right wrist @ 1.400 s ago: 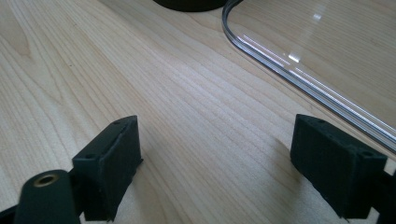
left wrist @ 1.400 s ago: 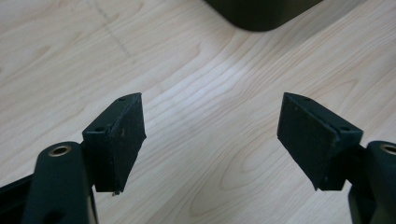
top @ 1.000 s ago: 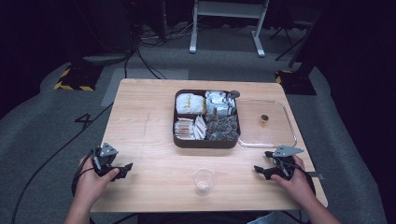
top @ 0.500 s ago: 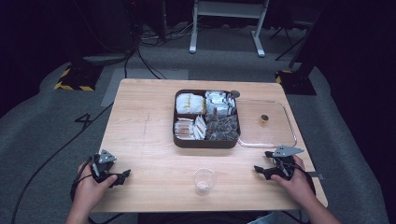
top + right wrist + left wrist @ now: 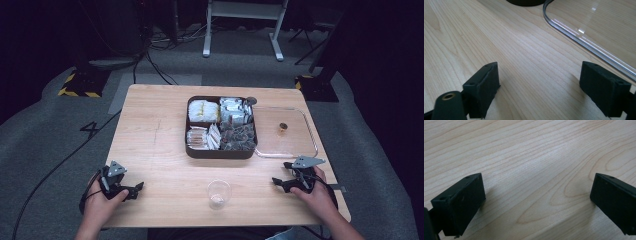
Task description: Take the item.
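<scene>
Right now both your left gripper and right gripper rest on the counter with fingers spread and empty, so next reach for the clear cup between them.

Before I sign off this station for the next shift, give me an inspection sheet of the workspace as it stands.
Surface: wooden table, bare between the things.
Job's things: small clear cup upright near the front edge, something pale in its bottom; dark four-compartment tray of packets, uncovered; clear lid flat beside the tray, touching its right side.
Clutter: nothing seen.
Grippers: left tool open, low over the front left corner, nothing between the jaws; right tool open, at front right just short of the lid's rim, holding nothing.
Cables: one trails from the left tool off the table to the floor; more lie on the floor behind.
Surroundings: grey carpet, hazard-striped block, white stand legs.
</scene>
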Demonstrator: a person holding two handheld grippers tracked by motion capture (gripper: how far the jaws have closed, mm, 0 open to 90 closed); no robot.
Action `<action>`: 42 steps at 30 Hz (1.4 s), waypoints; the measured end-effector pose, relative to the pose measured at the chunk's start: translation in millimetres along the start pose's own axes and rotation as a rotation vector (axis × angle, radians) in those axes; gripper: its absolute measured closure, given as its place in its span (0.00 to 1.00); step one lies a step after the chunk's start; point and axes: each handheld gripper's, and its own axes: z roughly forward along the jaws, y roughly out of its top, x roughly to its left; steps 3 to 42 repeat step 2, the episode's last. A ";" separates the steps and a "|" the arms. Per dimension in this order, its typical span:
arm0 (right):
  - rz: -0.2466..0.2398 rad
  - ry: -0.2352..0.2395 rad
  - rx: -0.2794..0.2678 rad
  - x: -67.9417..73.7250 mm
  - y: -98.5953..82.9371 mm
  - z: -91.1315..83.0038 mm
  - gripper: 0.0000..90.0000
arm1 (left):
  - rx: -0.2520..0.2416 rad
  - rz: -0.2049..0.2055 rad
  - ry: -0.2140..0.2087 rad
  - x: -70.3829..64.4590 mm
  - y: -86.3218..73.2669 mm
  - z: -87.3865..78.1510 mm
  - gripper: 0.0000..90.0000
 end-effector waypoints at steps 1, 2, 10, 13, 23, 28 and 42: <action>0.000 0.000 0.000 0.0 0.0 0.0 0.18 | 0.000 0.000 0.000 0.0 0.0 0.0 0.00; 0.000 0.000 0.000 0.0 0.0 0.0 0.18 | 0.000 0.000 0.000 0.0 0.0 0.0 0.00; 0.000 0.000 0.000 0.0 0.0 0.0 0.18 | 0.000 0.000 0.000 0.0 0.0 0.0 0.00; 0.000 0.000 0.000 0.0 0.0 0.0 0.18 | 0.000 0.000 0.000 0.0 0.0 0.0 0.00; 0.000 0.000 0.000 0.0 0.0 0.0 0.18 | 0.000 0.000 0.000 0.0 0.0 0.0 0.00; 0.000 0.000 0.000 0.0 0.0 0.0 0.18 | 0.000 0.000 0.000 0.0 0.0 0.0 0.00; 0.000 0.000 0.000 0.0 0.0 0.0 0.18 | 0.000 0.000 0.000 0.0 0.0 0.0 0.00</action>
